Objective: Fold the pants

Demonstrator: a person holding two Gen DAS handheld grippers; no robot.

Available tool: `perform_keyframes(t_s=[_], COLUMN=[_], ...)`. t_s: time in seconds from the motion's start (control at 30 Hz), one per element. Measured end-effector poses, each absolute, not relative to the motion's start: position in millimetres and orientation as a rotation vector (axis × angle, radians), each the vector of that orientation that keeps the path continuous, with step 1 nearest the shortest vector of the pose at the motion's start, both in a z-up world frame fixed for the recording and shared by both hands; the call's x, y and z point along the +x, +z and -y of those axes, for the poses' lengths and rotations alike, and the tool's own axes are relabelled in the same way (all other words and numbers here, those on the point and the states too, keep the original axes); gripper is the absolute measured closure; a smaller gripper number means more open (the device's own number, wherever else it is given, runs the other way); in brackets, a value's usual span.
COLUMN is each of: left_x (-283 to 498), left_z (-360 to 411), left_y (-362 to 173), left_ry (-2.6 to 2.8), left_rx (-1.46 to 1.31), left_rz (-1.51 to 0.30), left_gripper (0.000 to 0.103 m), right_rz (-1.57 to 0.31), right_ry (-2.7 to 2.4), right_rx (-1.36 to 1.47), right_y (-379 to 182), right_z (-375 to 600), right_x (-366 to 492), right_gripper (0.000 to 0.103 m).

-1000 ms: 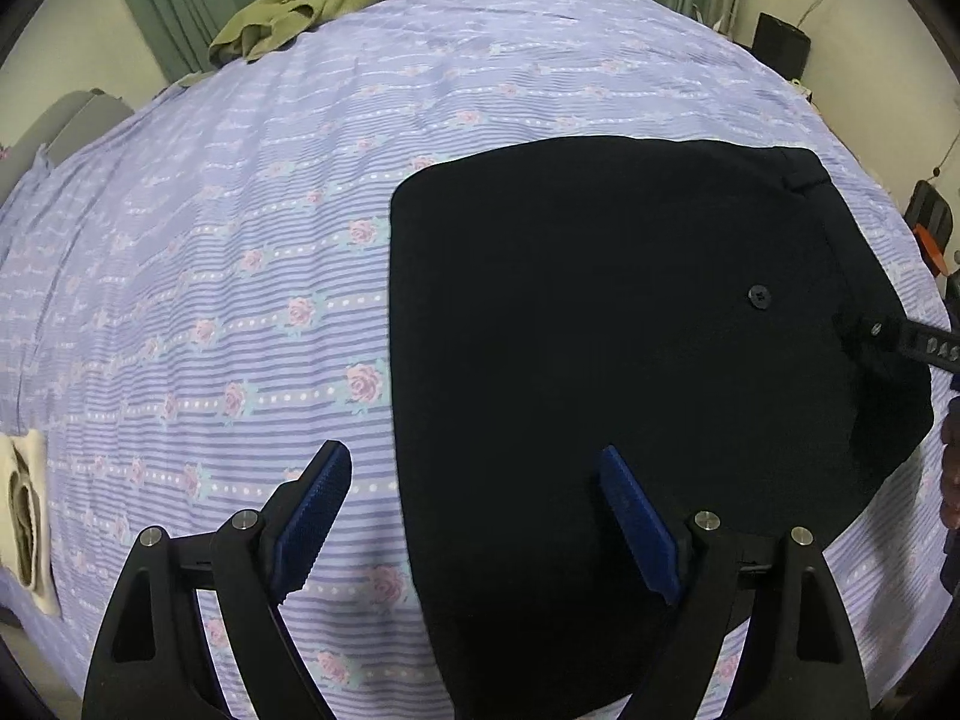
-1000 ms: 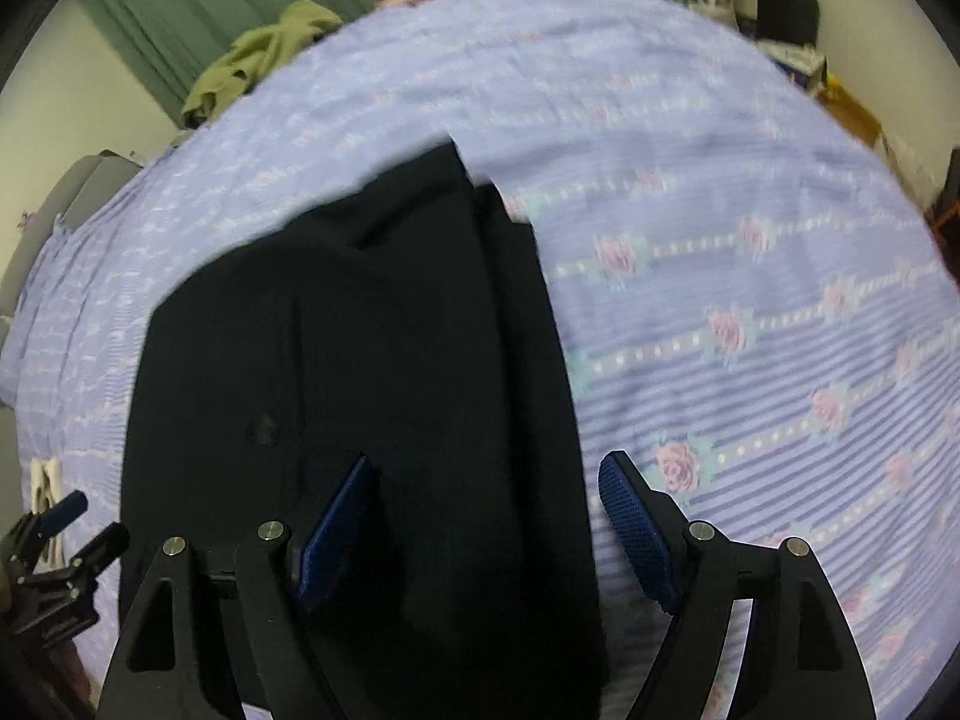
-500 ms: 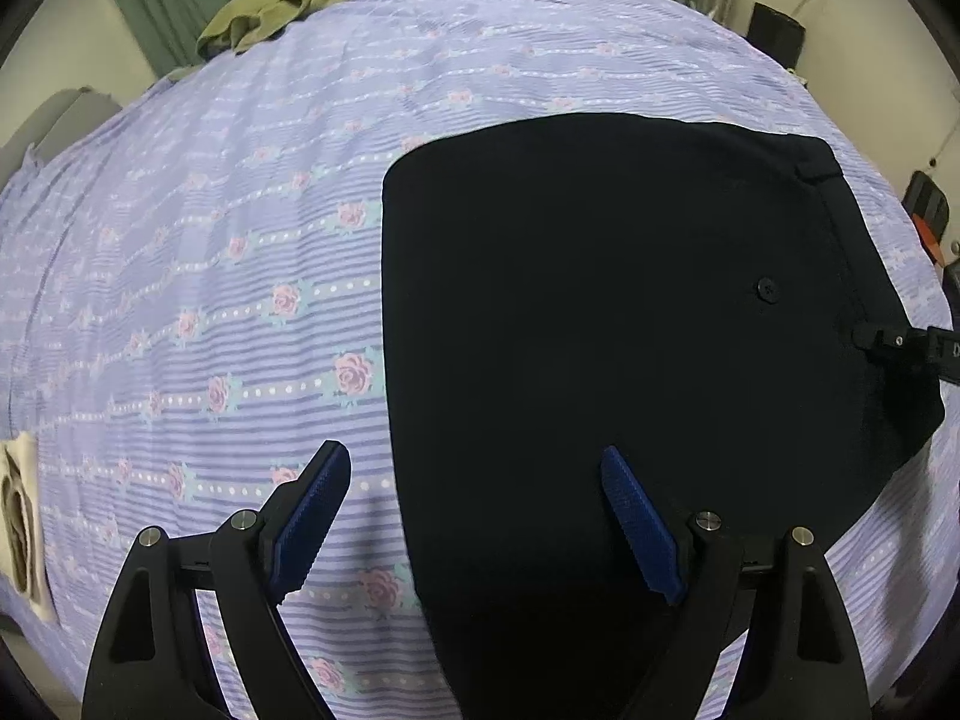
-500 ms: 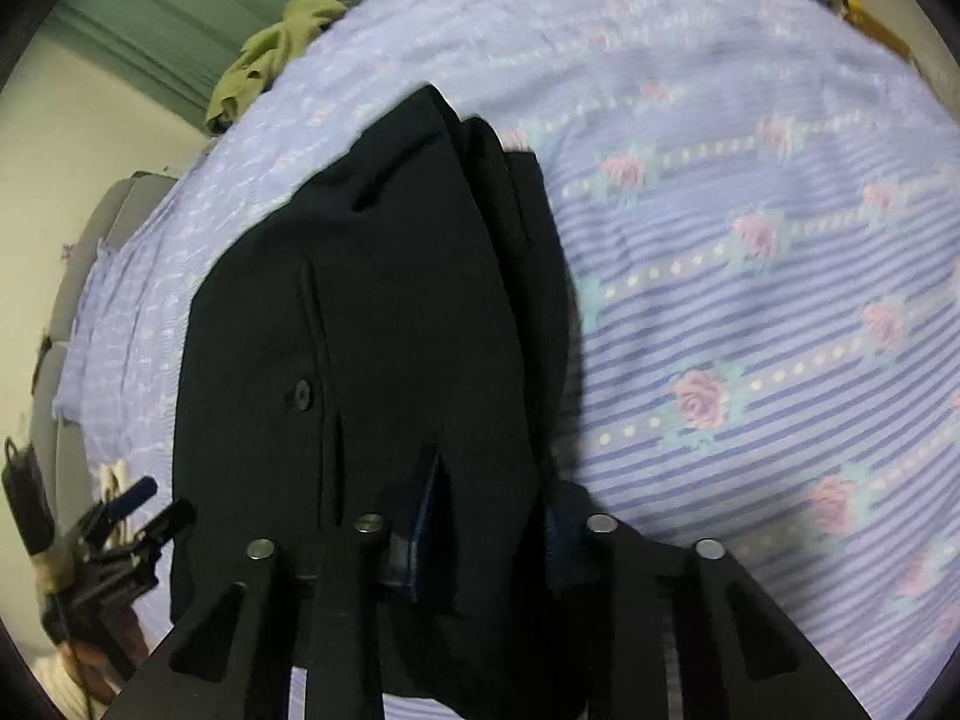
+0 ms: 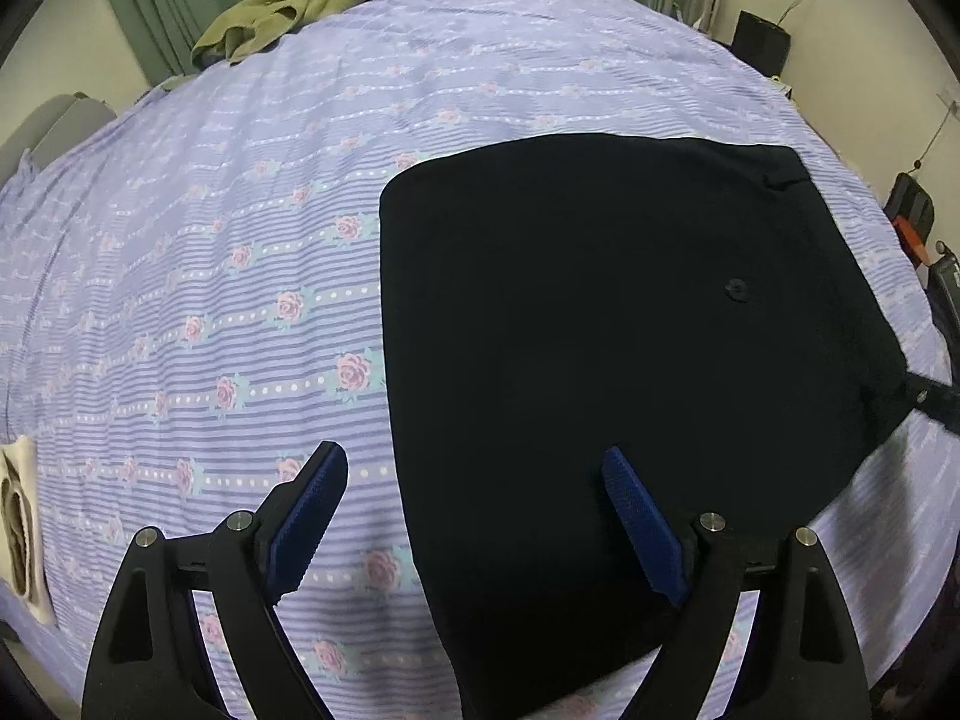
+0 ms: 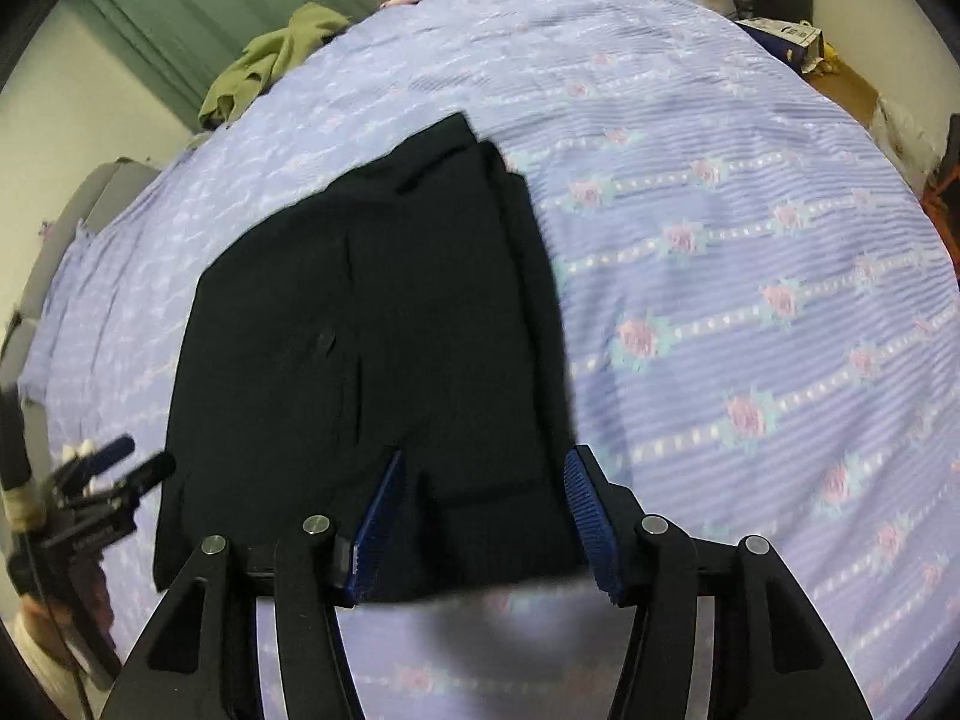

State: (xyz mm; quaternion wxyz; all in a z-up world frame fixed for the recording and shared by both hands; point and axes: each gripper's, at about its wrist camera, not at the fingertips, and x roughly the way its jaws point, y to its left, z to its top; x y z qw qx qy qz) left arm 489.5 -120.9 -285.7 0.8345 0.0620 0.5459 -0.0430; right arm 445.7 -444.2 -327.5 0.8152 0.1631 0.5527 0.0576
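From the left wrist, we see our left hand-held gripper spread wide and empty above the bed, one blue pad over the sheet, the other over the near left edge of the folded black pants. The pants lie toward the bed's right side and run away from us. The right hand-held gripper shows only as a dark tip at their right edge.

From the right wrist, our right hand-held gripper has just been opening. The pants' near right corner sits between its pads, which we judge no longer pinch the cloth. Blur leaves some doubt. The pants stretch ahead and leftward, long axis toward the far edge, and the right hand looks nearer. A green garment lies at the far edge.
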Motion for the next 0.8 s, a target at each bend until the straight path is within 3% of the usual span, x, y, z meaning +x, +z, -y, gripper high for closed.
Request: perform_keyframes(t_s=[0.03,0.07,0.1,0.13,0.2,0.33,0.37,0.4,0.43,0.5,0.8], left_x=[487,485,484,482,480,475,473,472,472,474,499], left_z=[123,124,125,126,130,144,146,148,148,147,123], left_y=[-284,-283,-282,-282,-282,-283,-281,-280,-278,-275,-282], left_ry=[-0.094,-0.092,-0.09,-0.092,-0.096,-0.117,-0.119,-0.12,-0.118,-0.113,-0.049], left_rx=[0.133,0.134,0.133,0.129,0.137,0.187,0.191,0.194,0.196,0.191,0.099], left_rz=[-1.153,-1.153,-1.153,-1.152,-1.154,-1.143,-1.133,-1.124,-1.114,-1.104,-1.128], left_gripper=[0.015,0.015,0.015,0.015,0.015,0.015,0.015,0.015,0.015,0.014,0.012], right_rz=[-1.188,-1.192,-1.194,-1.179,-1.17,-1.232,-1.206,-1.167,-1.135,-1.053,-1.136], right_ry=[0.118,0.086,0.045,0.026,-0.027,-0.122,-0.115,-0.108,-0.098,-0.07,0.08], right_rx=[0.339,0.307,0.281,0.308,0.355,0.296,0.324,0.335,0.332,0.336,0.481], right_y=[-330,-331,-331,-330,-331,-341,-335,-323,-315,-301,-352], right_z=[443,445,449,456,468,482,485,483,481,472,466], right_x=[443,442,441,439,438,436,432,430,428,429,485], right_gripper=[0.052,0.064,0.085,0.092,0.097,0.097,0.095,0.08,0.047,0.017,0.018])
